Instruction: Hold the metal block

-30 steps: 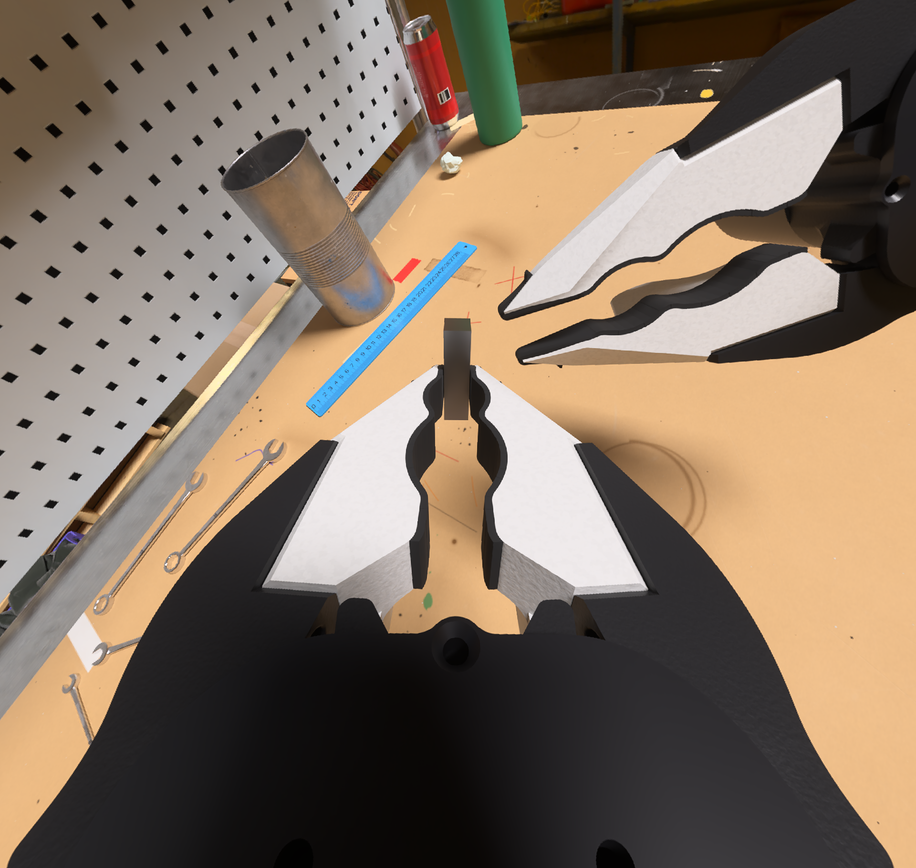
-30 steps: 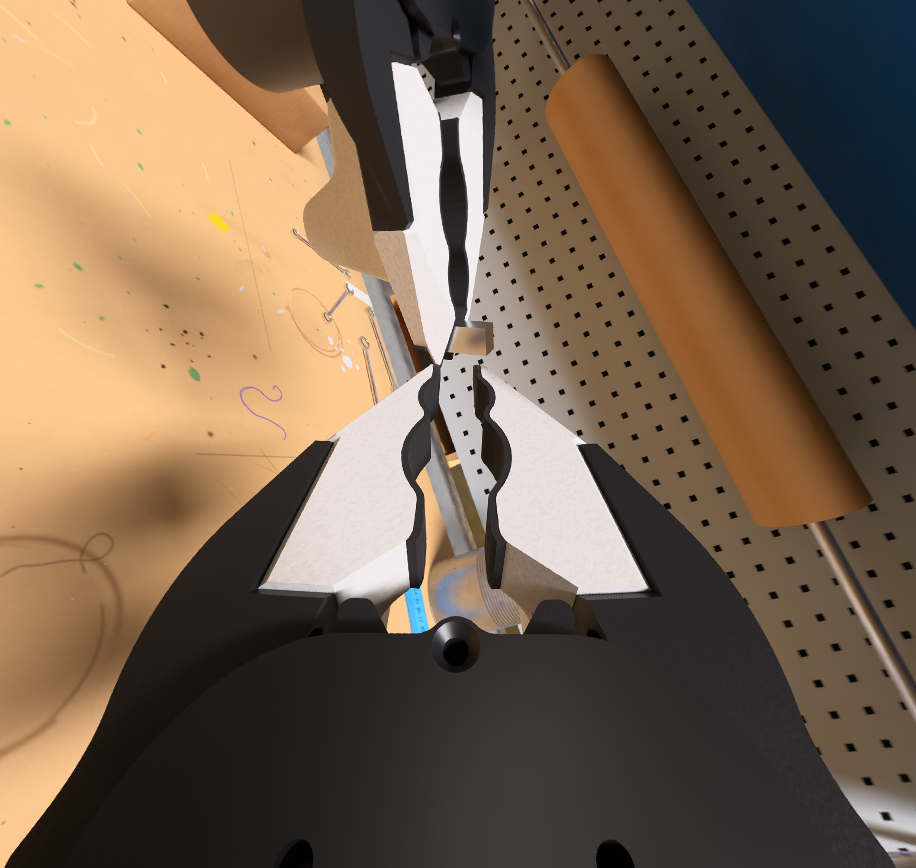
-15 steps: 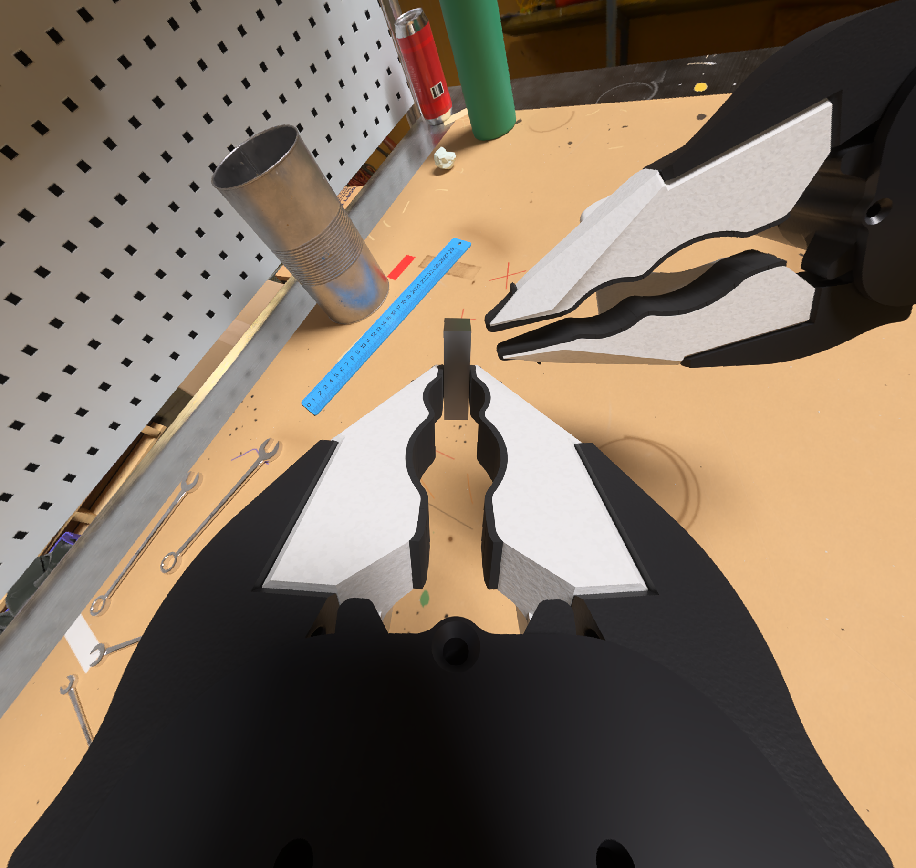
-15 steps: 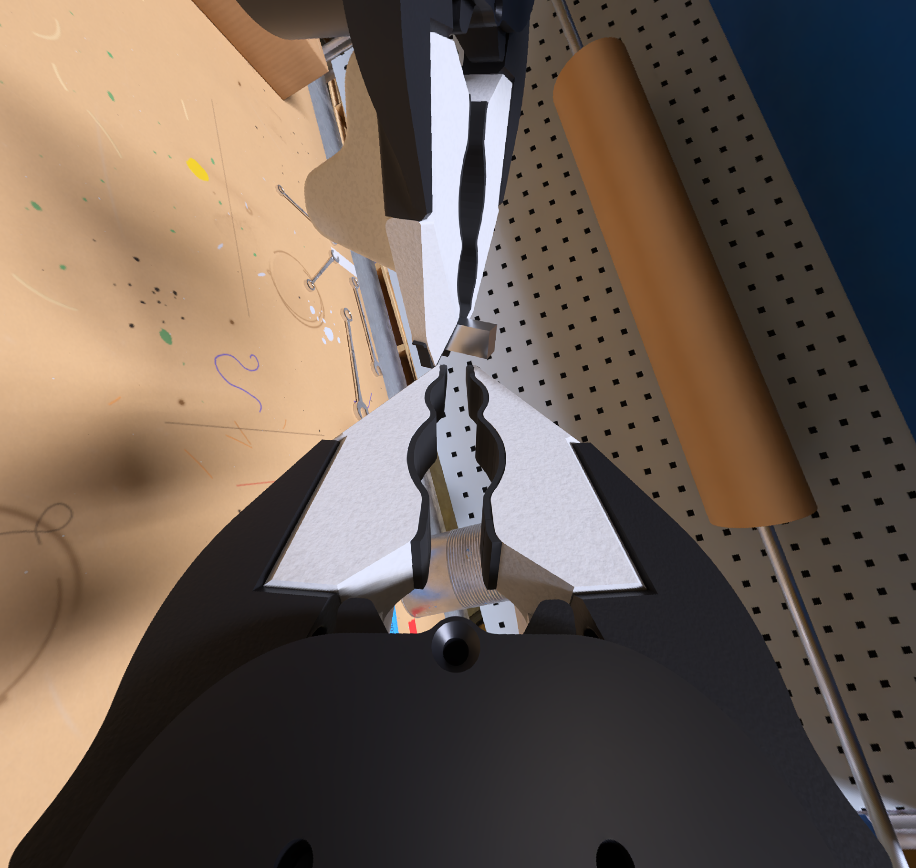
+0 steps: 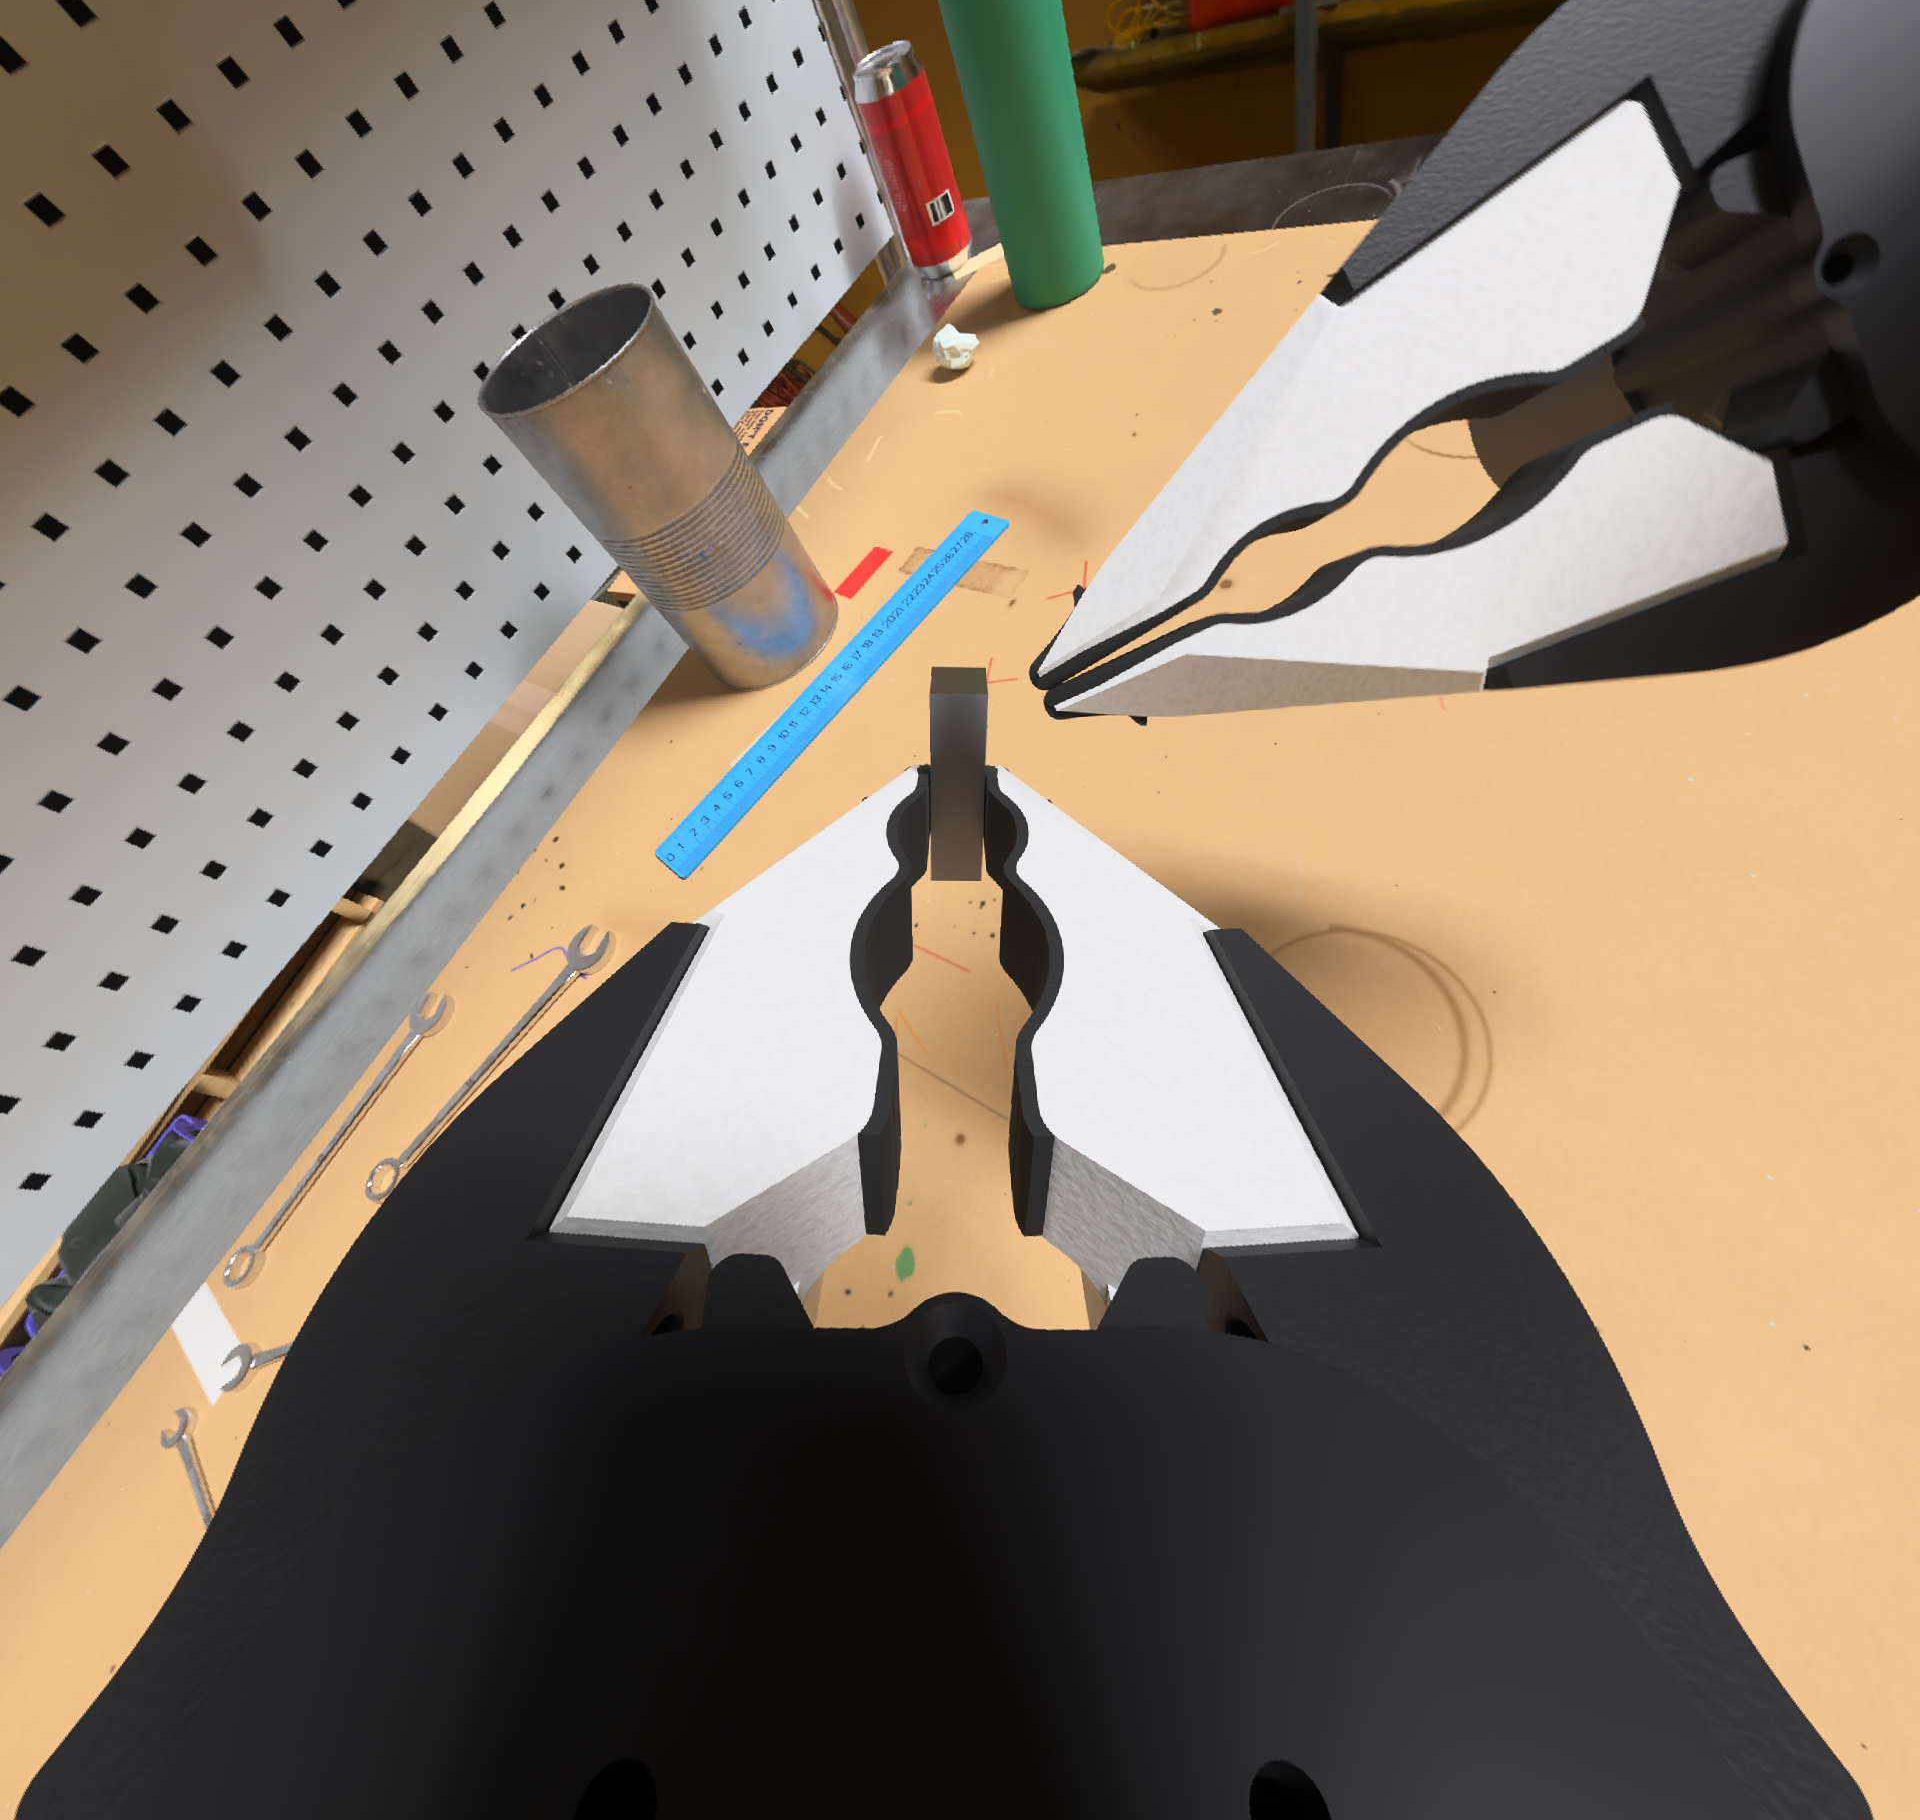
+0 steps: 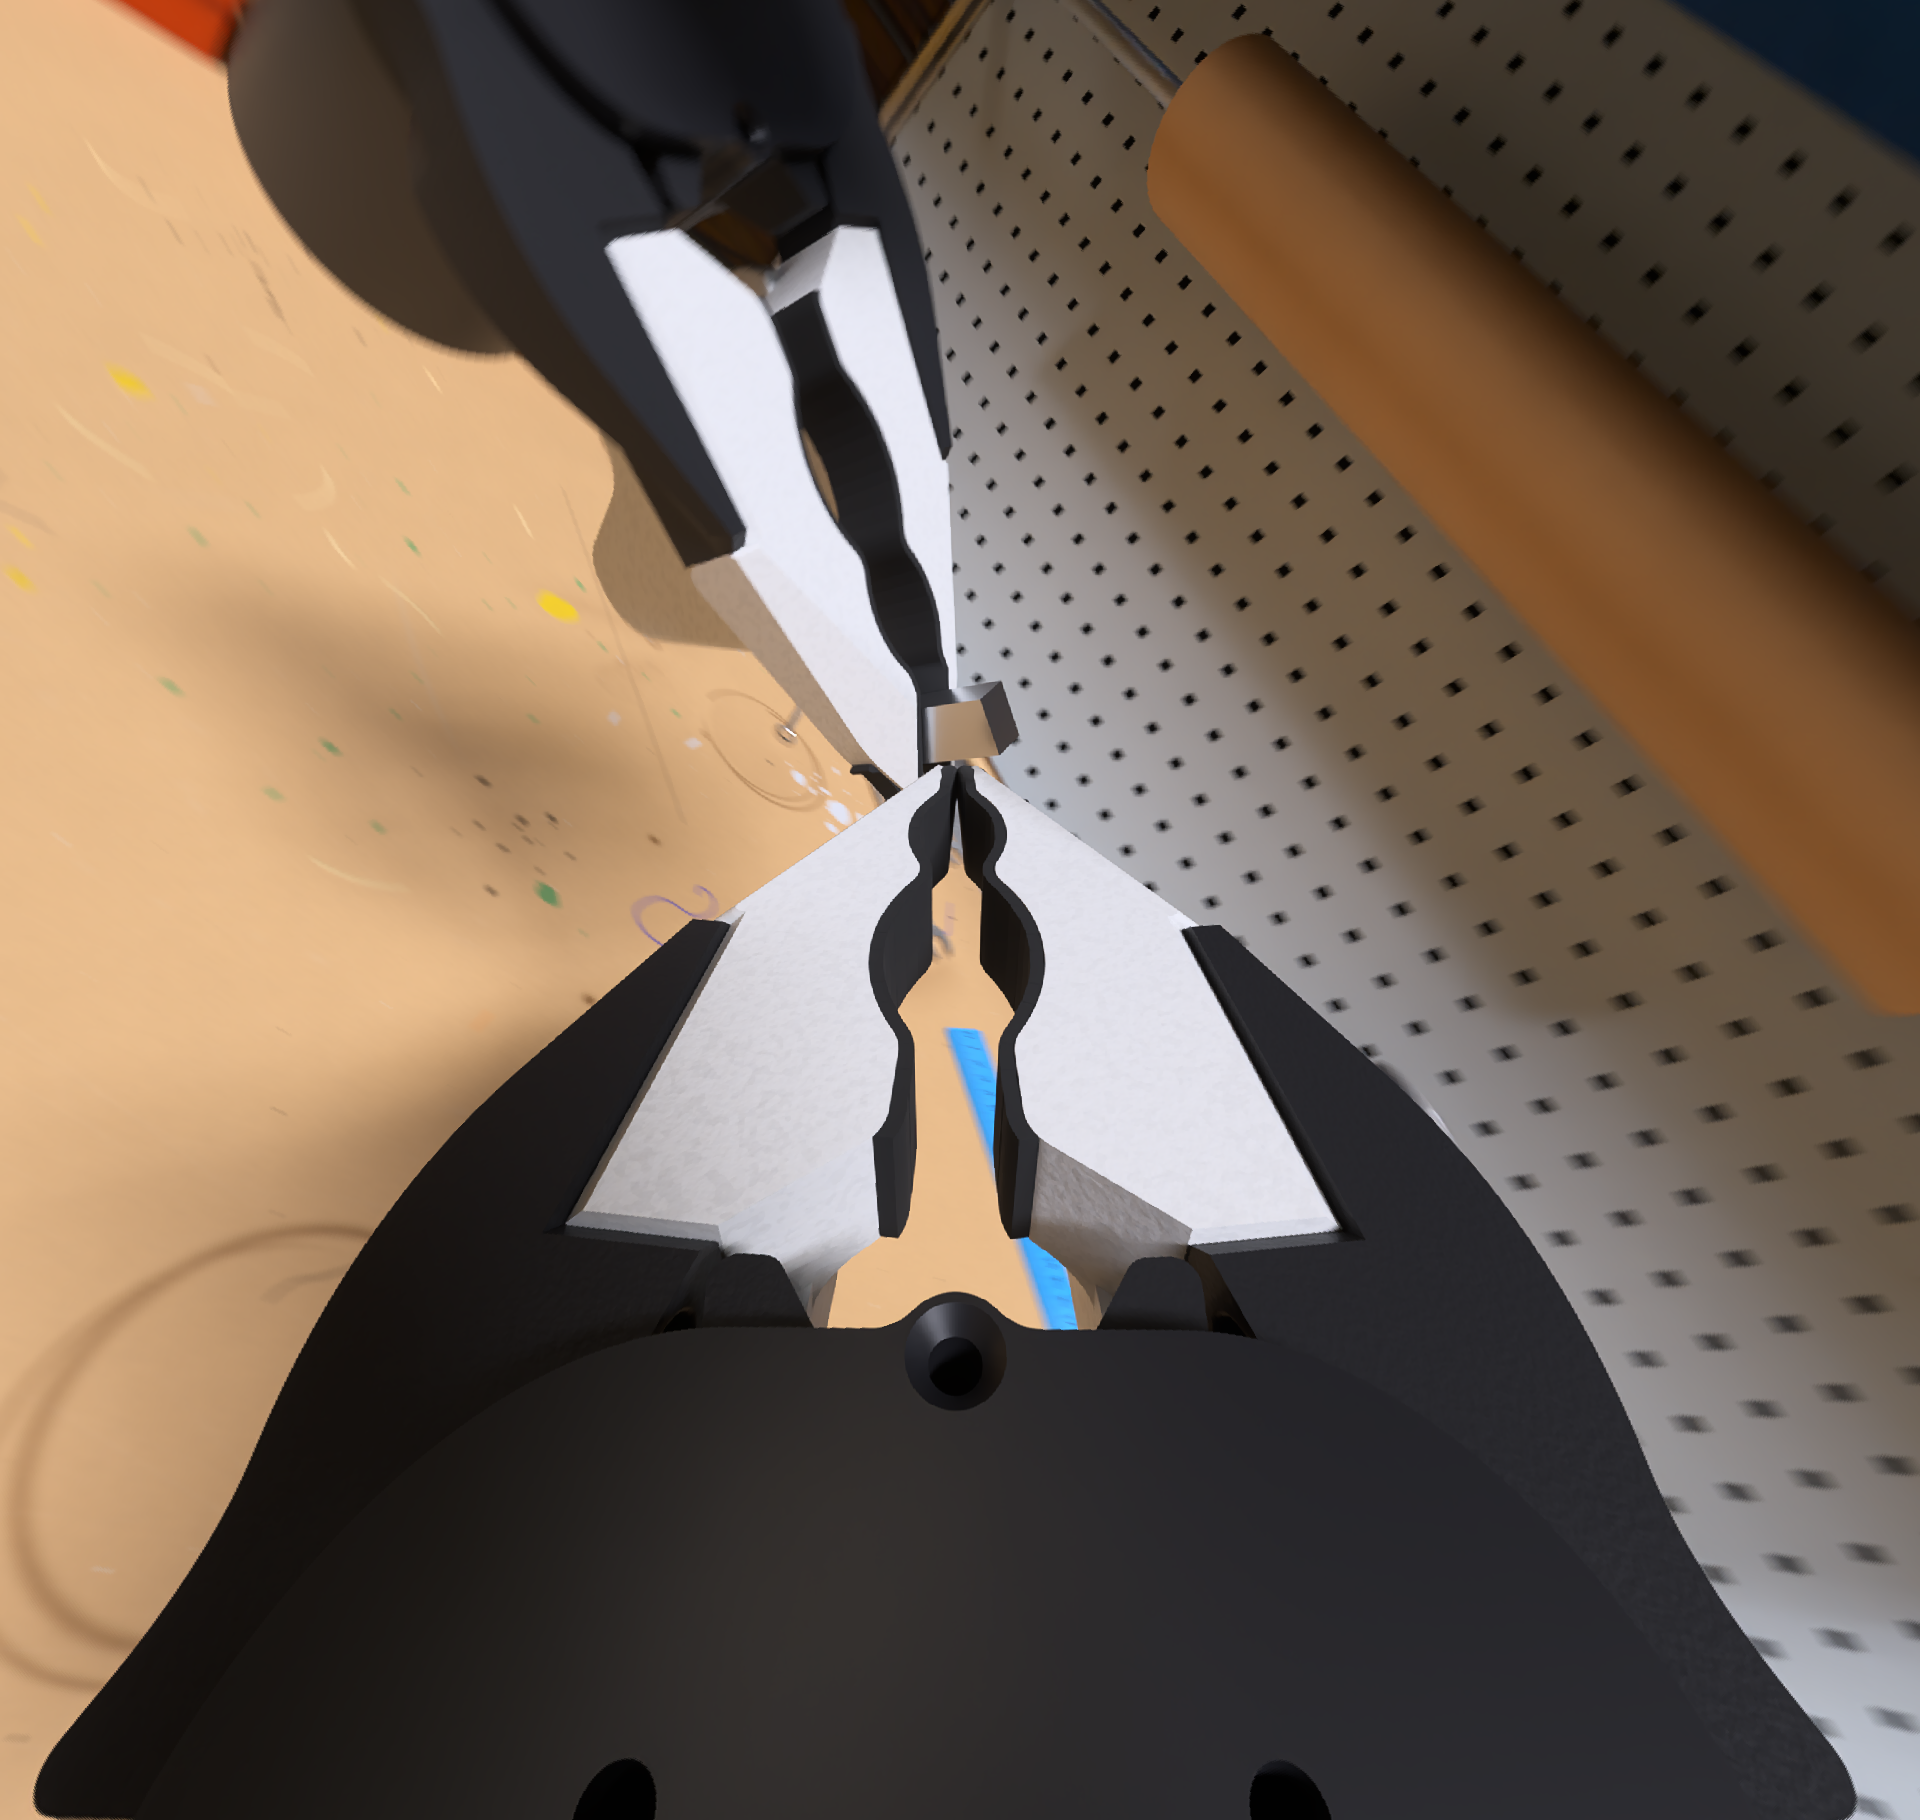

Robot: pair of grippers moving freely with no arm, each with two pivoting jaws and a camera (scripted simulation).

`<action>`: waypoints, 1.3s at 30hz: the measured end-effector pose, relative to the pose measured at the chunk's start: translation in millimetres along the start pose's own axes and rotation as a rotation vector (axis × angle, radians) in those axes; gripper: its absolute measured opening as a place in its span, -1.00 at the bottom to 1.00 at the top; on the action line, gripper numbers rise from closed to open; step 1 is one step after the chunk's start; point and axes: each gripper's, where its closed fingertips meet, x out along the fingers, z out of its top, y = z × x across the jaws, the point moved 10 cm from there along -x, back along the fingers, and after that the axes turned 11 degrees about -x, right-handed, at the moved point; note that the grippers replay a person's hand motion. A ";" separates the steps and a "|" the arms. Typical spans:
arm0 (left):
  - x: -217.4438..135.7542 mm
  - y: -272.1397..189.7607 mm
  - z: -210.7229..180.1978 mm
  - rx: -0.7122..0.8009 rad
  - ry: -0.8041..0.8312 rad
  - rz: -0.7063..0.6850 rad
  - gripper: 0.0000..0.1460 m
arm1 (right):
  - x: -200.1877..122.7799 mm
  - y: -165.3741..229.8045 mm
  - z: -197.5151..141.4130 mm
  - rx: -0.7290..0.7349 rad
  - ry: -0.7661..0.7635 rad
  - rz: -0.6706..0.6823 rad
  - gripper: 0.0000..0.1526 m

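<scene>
Left wrist view first: the left hand-held gripper (image 5: 956,783) clamps the metal block (image 5: 957,762) between its fingertips at frame centre, the block standing upright above the desk (image 5: 1455,939). Now the change: the right hand-held gripper (image 5: 1044,687), reaching in from the upper right, had its jaws parted a second ago, and they've been narrowing ever since. They're pinched together now, tips just beside the block's upper right edge, gripping nothing. Right wrist view agrees: its own fingertips (image 6: 940,783) meet just below the block (image 6: 966,716), which sits in the left unit's grasp above them. Behind, left of centre, a steel tube (image 5: 649,482) and blue ruler (image 5: 831,695) lie undisturbed by the pegboard (image 5: 312,316). My read: the hold is already secured by the left side alone; the right looks set to nudge or test it rather than take a second grip.
</scene>
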 end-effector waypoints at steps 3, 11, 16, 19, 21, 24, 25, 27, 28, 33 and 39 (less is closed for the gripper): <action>-0.3 0.6 0.0 0.003 -0.010 0.011 -0.88 | 1.0 -5.3 -4.3 0.213 -0.058 0.053 -1.00; -3.1 3.5 1.4 0.041 -0.077 0.093 -0.88 | 7.3 -13.7 -26.5 0.980 -0.365 0.222 -1.00; -9.3 13.2 2.2 0.029 -0.142 0.147 -0.88 | 14.5 -6.9 -18.9 1.102 -0.439 0.240 -1.00; -9.7 14.0 2.3 0.010 -0.132 0.116 -0.88 | 11.8 -8.9 -14.9 0.931 -0.355 0.130 -1.00; -9.3 14.8 1.9 -0.016 -0.120 0.074 -0.88 | 7.2 -10.6 -8.1 0.689 -0.255 0.052 -1.00; -9.2 14.0 2.4 -0.020 -0.110 0.059 -0.88 | 3.4 -7.5 3.4 0.355 -0.141 -0.025 -0.91; -9.4 13.2 3.0 -0.015 -0.107 0.057 -0.88 | 3.4 -5.4 6.5 0.265 -0.105 -0.038 -0.89; -9.7 11.1 4.0 -0.010 -0.104 0.054 -0.88 | 4.2 -1.6 10.2 0.145 -0.052 -0.059 -0.89; -9.8 10.1 4.6 -0.008 -0.100 0.053 -0.88 | 4.8 -0.1 11.1 0.113 -0.035 -0.069 -0.89; -9.7 7.6 6.0 -0.005 -0.097 0.051 -0.88 | 6.4 3.5 11.7 0.033 0.014 -0.095 -0.91; -8.6 6.6 5.6 -0.005 -0.095 0.046 -0.88 | 7.8 4.3 9.8 0.019 0.043 -0.122 -0.94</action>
